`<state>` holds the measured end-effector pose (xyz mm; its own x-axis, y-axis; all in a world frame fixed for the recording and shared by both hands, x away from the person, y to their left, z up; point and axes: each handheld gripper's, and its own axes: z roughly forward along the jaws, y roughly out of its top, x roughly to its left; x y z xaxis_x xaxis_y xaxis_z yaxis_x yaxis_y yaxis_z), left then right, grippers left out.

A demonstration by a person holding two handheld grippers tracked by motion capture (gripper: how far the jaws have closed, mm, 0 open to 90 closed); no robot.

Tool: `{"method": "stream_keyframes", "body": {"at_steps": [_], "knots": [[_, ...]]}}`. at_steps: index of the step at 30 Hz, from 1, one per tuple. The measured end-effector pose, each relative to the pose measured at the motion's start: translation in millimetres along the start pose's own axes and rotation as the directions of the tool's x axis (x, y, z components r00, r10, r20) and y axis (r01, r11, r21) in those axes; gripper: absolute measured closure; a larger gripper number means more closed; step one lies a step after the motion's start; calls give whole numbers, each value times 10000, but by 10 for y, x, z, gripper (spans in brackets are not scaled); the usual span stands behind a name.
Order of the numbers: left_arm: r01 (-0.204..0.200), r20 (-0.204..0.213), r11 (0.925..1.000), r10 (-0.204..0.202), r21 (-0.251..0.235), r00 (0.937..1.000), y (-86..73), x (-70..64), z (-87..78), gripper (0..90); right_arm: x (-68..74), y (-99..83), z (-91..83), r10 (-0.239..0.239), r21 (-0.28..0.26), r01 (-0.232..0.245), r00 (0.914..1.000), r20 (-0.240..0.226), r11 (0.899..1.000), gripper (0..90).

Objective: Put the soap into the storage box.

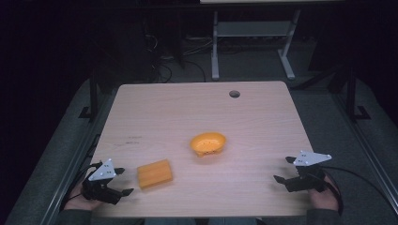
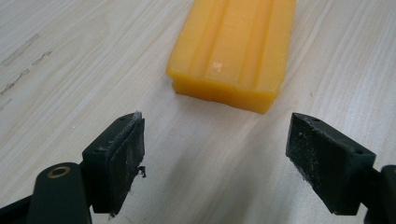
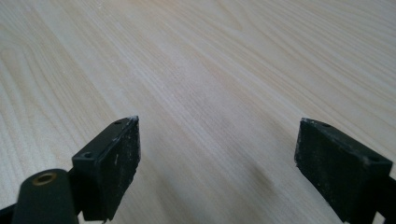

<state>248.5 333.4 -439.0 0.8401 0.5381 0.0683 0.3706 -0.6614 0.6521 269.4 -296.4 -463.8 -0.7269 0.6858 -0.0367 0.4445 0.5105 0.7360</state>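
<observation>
An orange ridged block (image 1: 154,173) lies flat on the wooden table (image 1: 197,122) near its front left. In the left gripper view the same block (image 2: 233,51) lies just ahead of the jaws. My left gripper (image 1: 123,182) stands open a short way left of the block, with nothing between its jaws. An orange bowl (image 1: 208,143) sits upright near the table's middle. At the front right, my right gripper (image 1: 284,169) is open above bare tabletop, well apart from the bowl. In the right gripper view my right gripper (image 3: 217,161) holds nothing.
A round cable hole (image 1: 234,93) is cut in the table near its far edge. Faint dark marks (image 1: 126,139) streak the left part of the top. Beyond the table stand a white desk frame (image 1: 253,42) and cables on the dark floor.
</observation>
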Motion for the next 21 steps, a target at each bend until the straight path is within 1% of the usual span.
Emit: {"method": "stream_keyframes", "body": {"at_steps": [5,7,12,18,21], "knots": [[26,34,10000,-26,5,10000,8,-12,3,191,-1,-3,1,-10,26,10,10000,5,10000,137],[-54,13,10000,54,4,10000,14,-11,-6,191,4,0,-1,-14,-10,14,10000,-5,10000,137],[-36,-1,10000,36,-17,10000,25,-25,-8,188,2,2,-6,-35,7,35,10000,11,10000,137],[-198,34,9998,198,-18,9998,70,-61,-8,179,5,5,-12,-19,-42,19,10000,2,10000,137],[-158,41,9999,158,-23,9999,82,-69,-11,181,4,7,-10,-53,-65,53,10000,-29,10000,137]]}}
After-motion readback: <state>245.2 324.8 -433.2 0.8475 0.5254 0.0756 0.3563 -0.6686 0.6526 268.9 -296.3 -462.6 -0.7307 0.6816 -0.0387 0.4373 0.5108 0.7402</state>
